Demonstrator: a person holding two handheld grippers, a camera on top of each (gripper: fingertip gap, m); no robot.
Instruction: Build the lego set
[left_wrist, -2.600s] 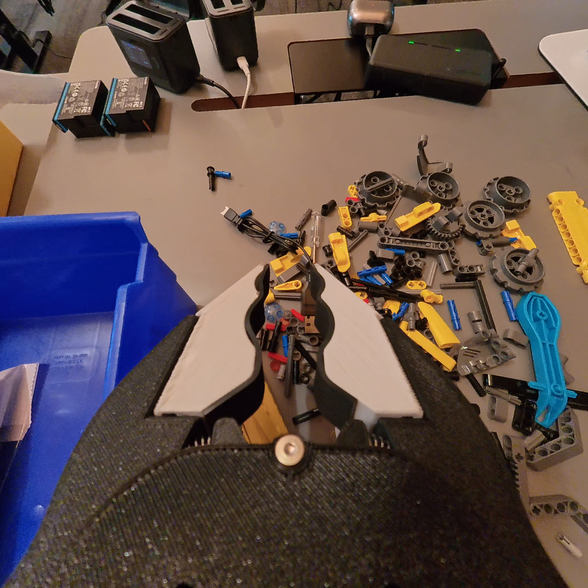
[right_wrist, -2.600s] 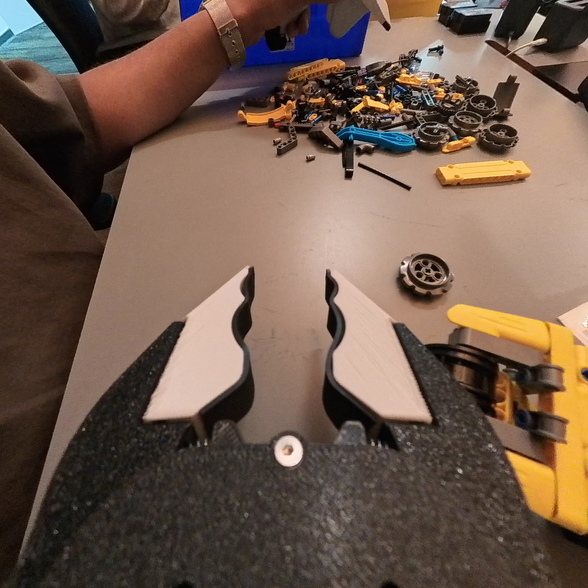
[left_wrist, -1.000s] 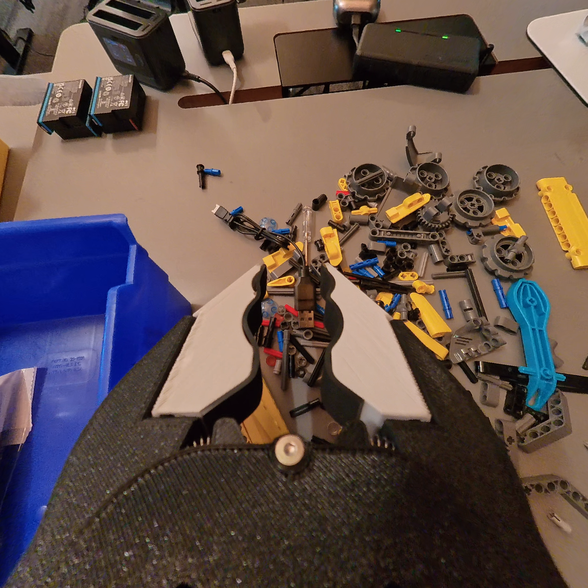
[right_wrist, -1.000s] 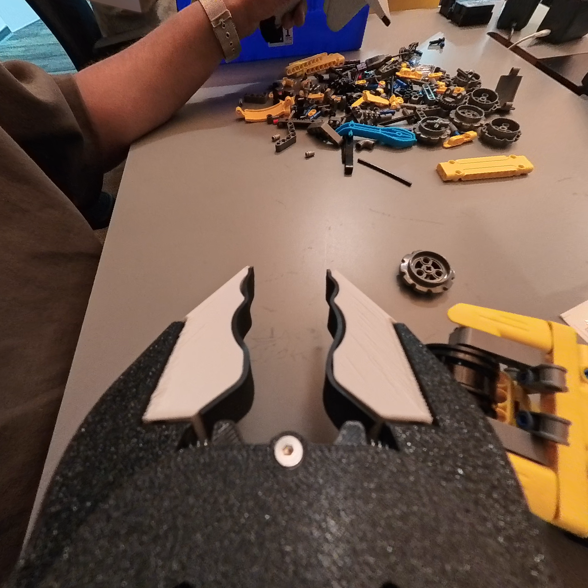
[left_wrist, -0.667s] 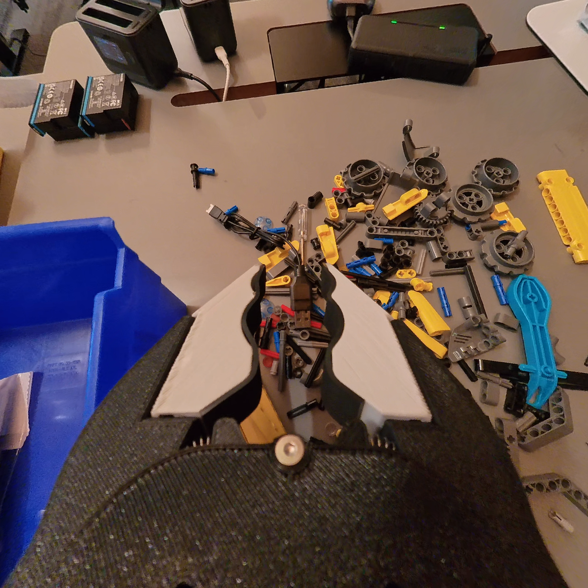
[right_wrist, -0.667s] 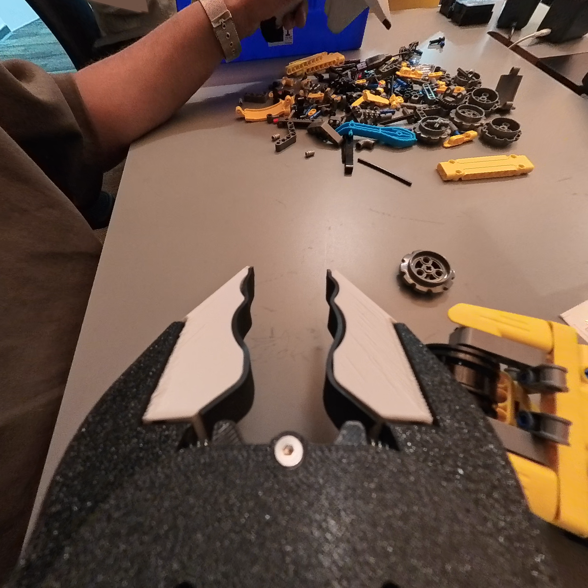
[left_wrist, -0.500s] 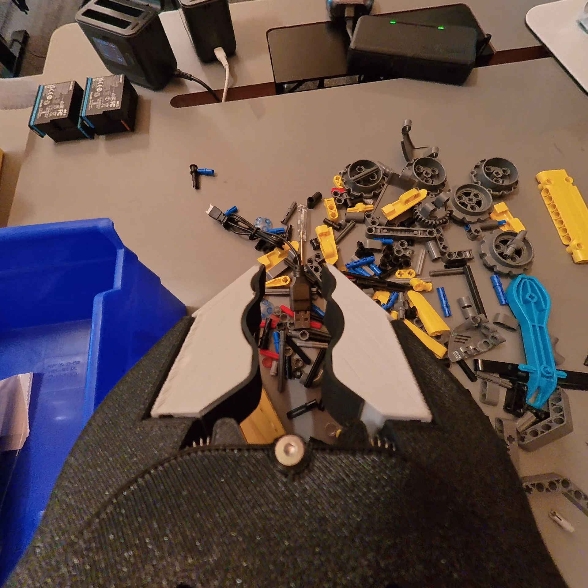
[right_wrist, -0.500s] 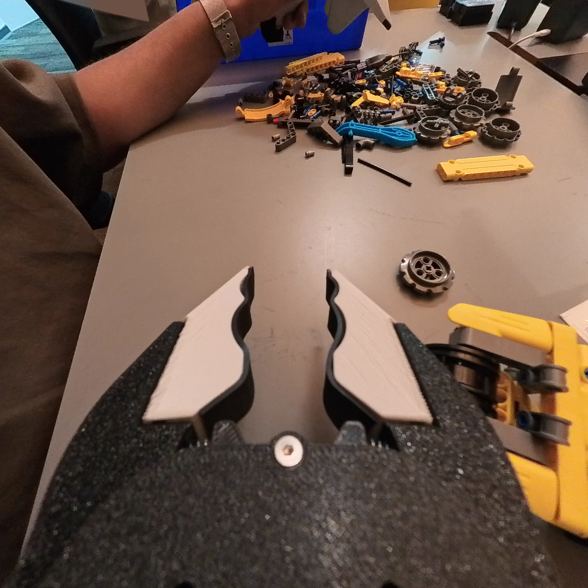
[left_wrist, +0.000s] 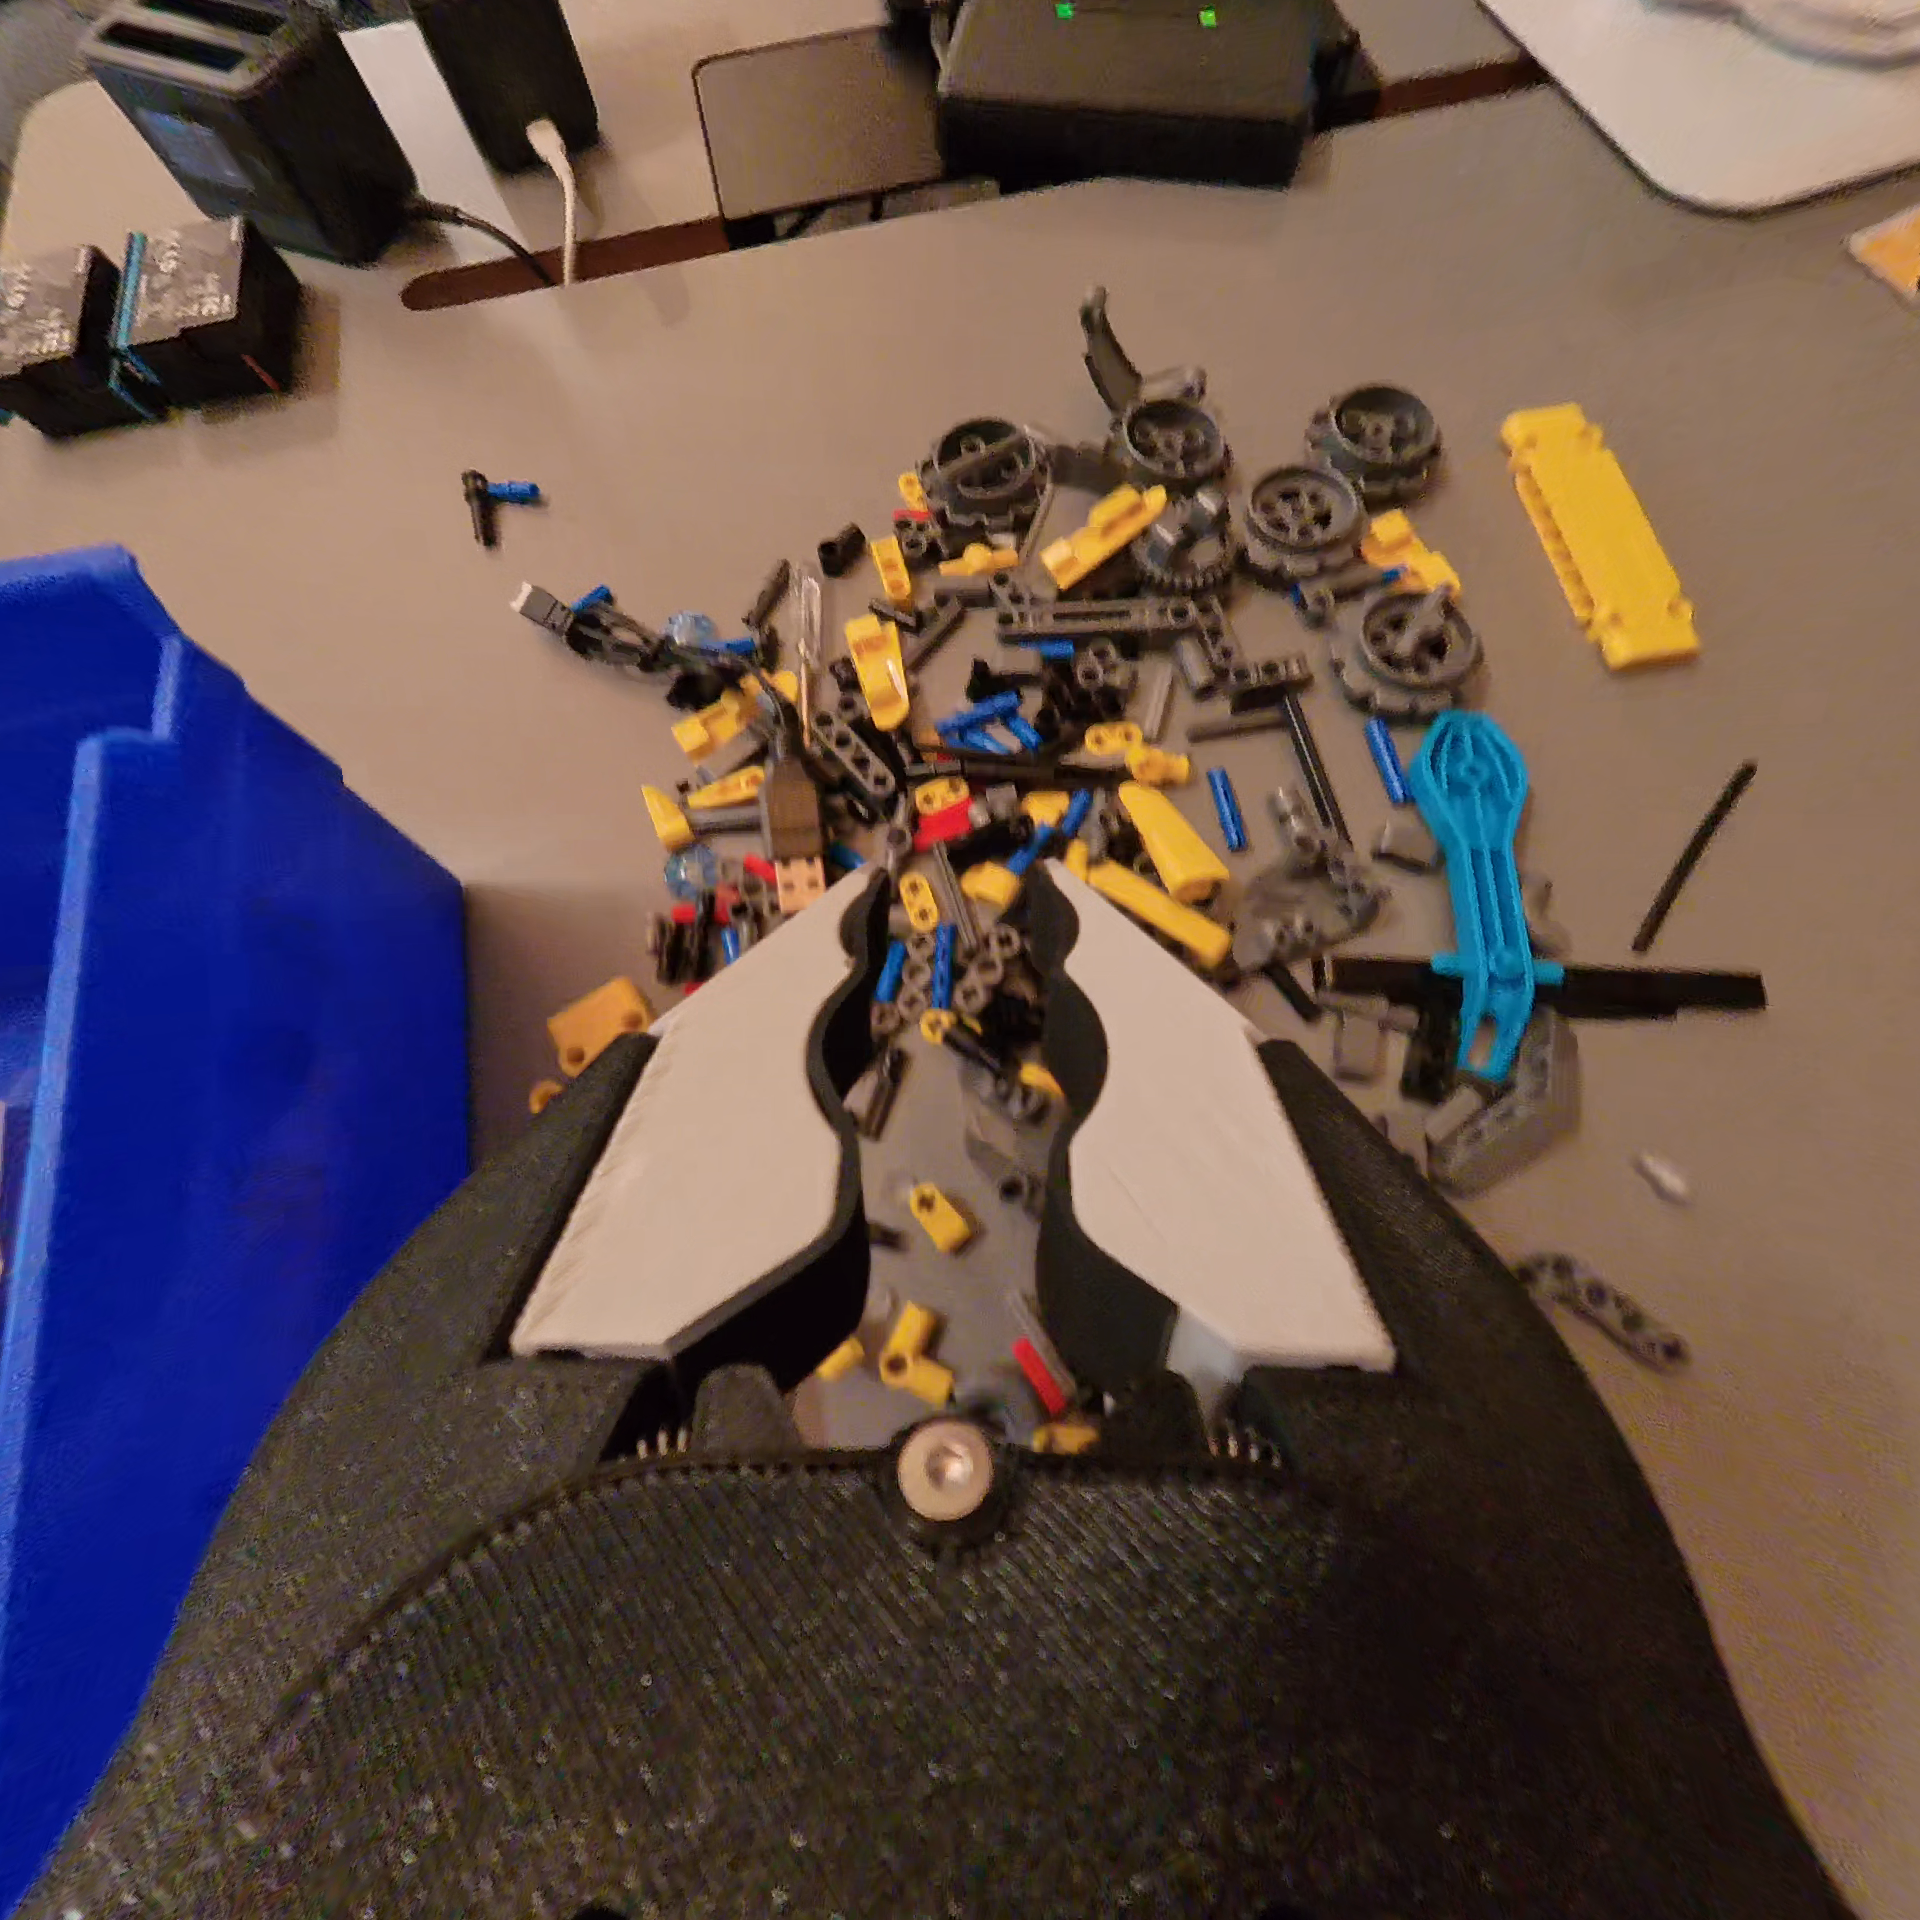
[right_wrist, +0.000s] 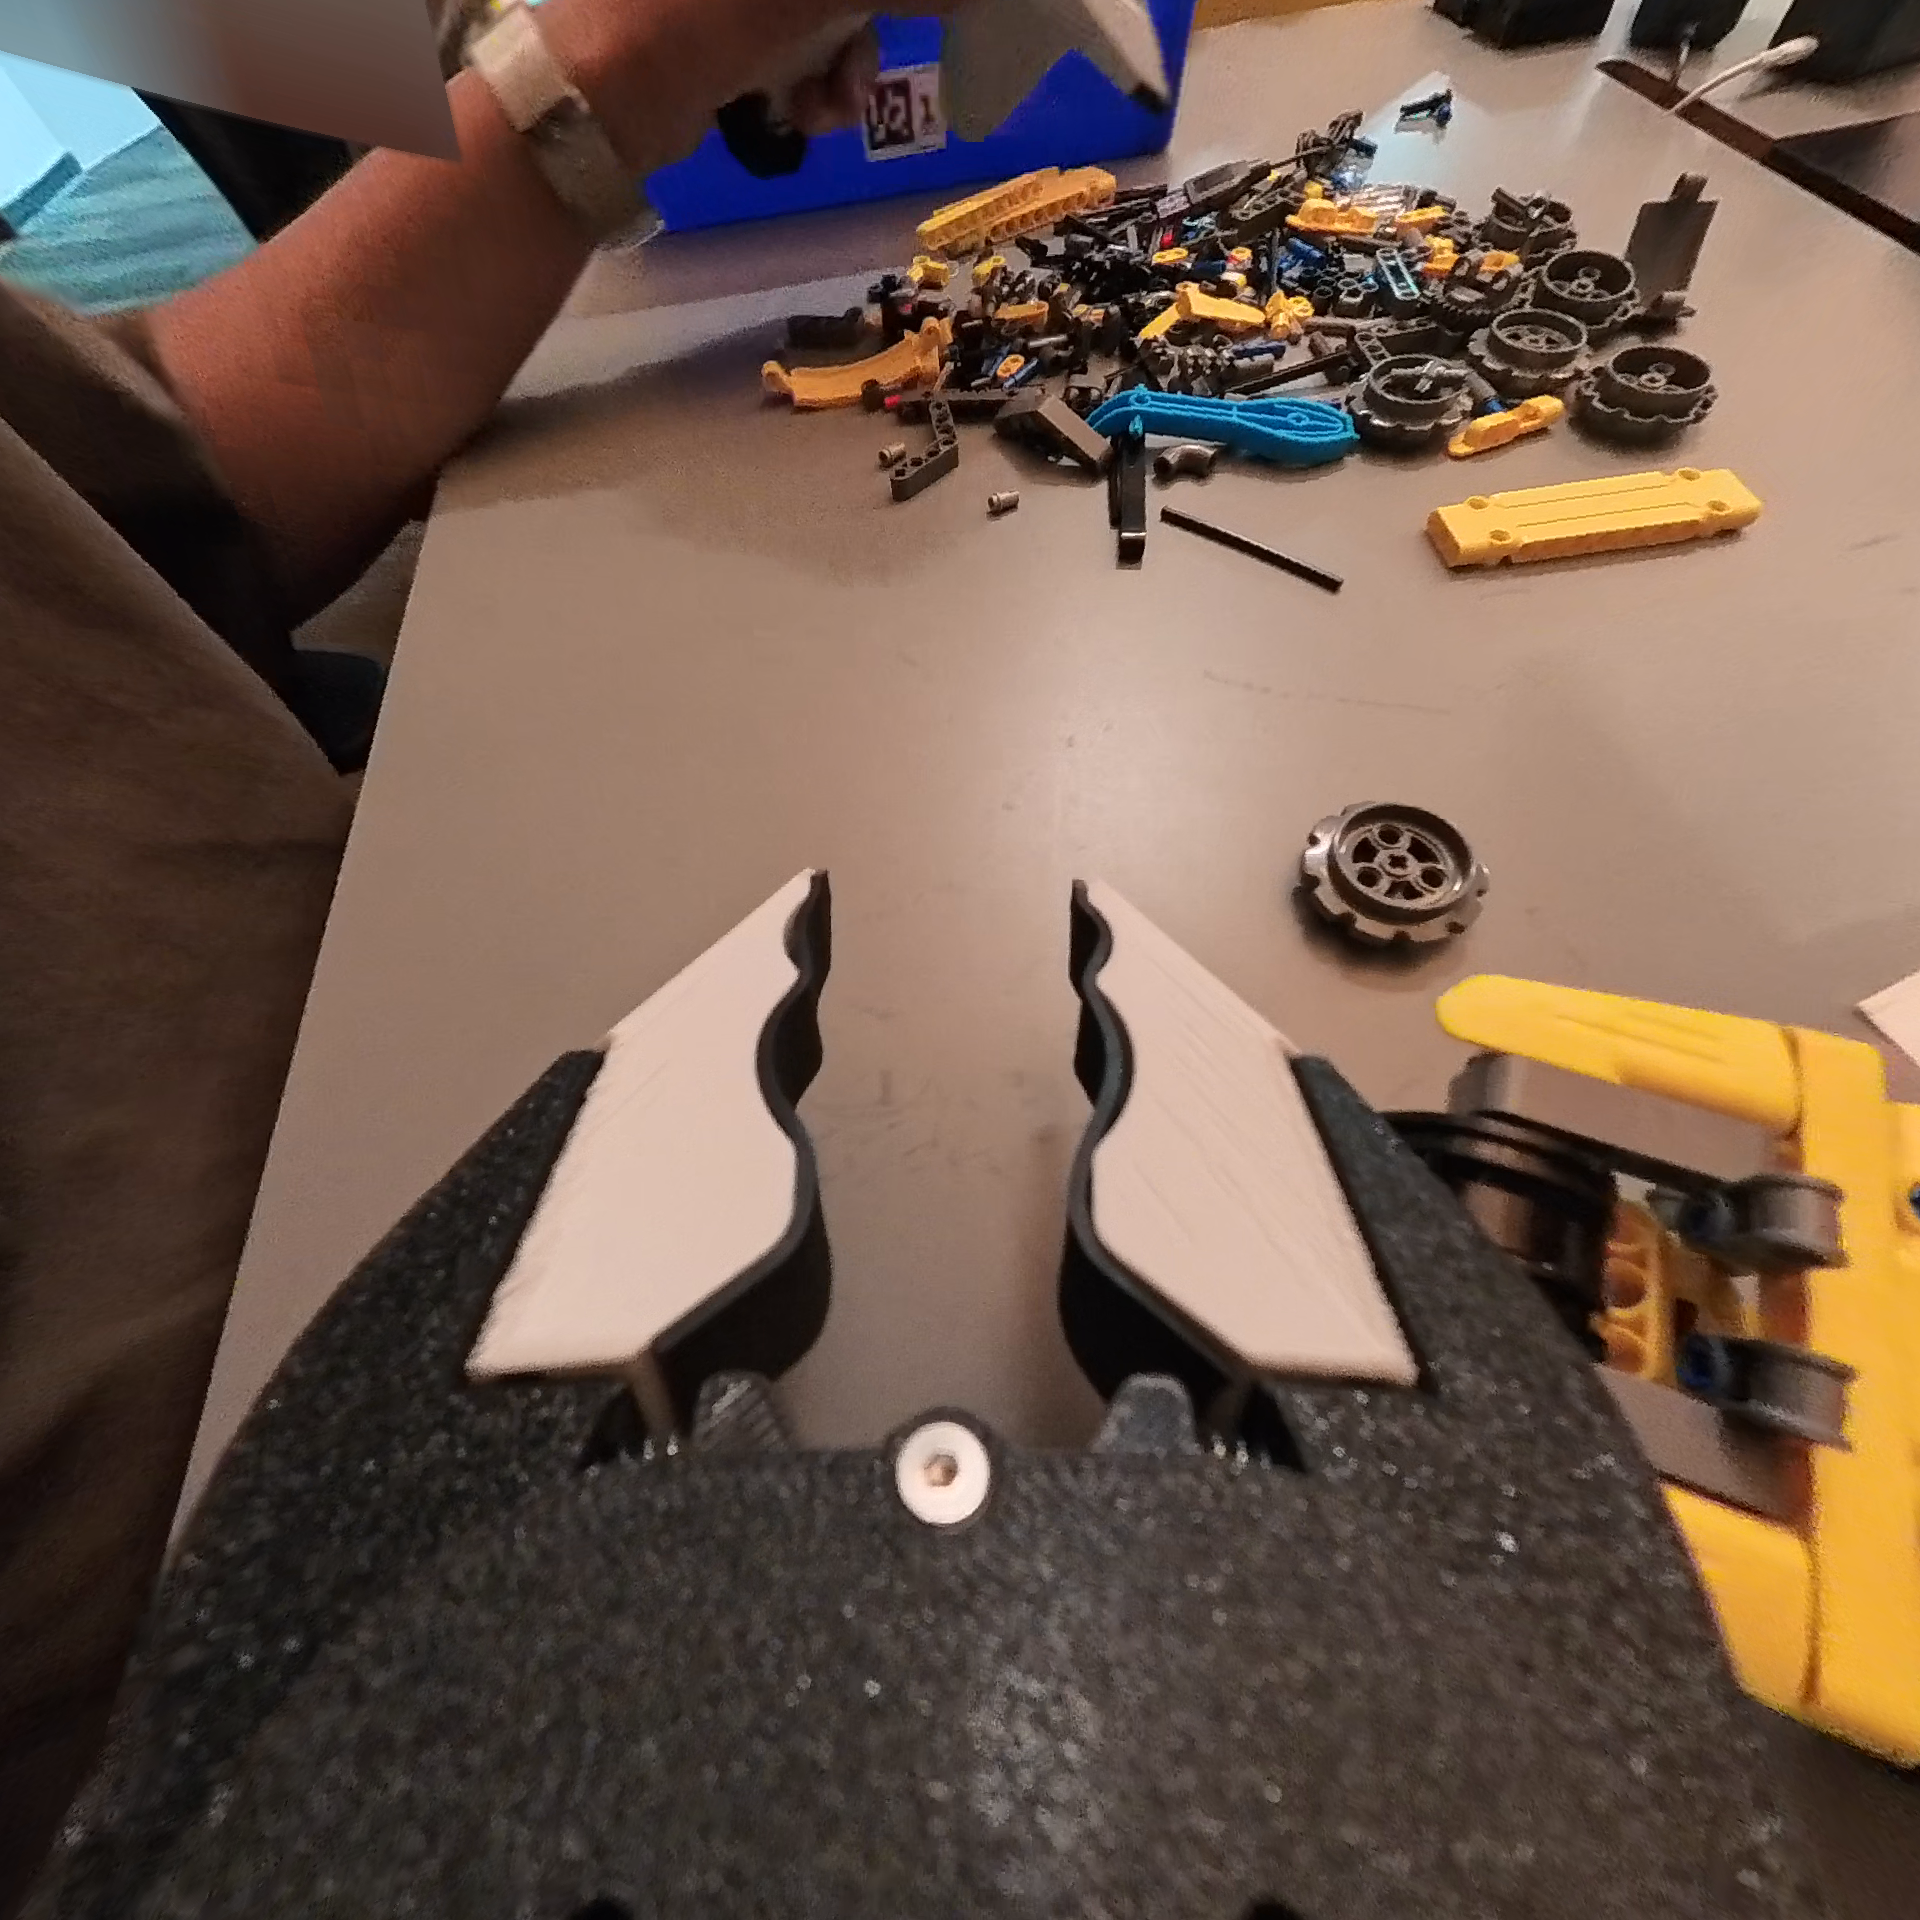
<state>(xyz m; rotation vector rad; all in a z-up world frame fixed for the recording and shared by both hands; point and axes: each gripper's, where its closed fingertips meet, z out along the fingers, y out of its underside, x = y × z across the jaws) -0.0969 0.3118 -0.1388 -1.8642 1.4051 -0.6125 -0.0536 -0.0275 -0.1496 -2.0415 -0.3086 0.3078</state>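
Left wrist view shows your left gripper (left_wrist: 961, 883) hanging over the near edge of a heap of small plastic building pieces (left_wrist: 1039, 727), its grey fingers (left_wrist: 727, 1122) a narrow way apart with nothing clamped; loose yellow, blue and black pins show through the gap. A glossy blue plastic bin (left_wrist: 208, 935) walls off the left side, just beside the gripper. Bare grey tabletop (left_wrist: 727, 416) lies open beyond the heap, up to the black battery packs (left_wrist: 135, 332) and black charger boxes (left_wrist: 260, 135) at the far edge. To the right lie a slotted turquoise plastic arm (left_wrist: 1475, 883), ribbed dark grey wheels (left_wrist: 1299, 509) and a long yellow studded panel (left_wrist: 1600, 540).

In the right wrist view, your right gripper (right_wrist: 948, 904) rests low with its fingers wide apart and empty, smooth matte table ahead. A single dark grey toothed wheel (right_wrist: 1392, 871) lies near its right, and a yellow assembled model with grey rollers (right_wrist: 1714, 1247) sits just beside the right finger.
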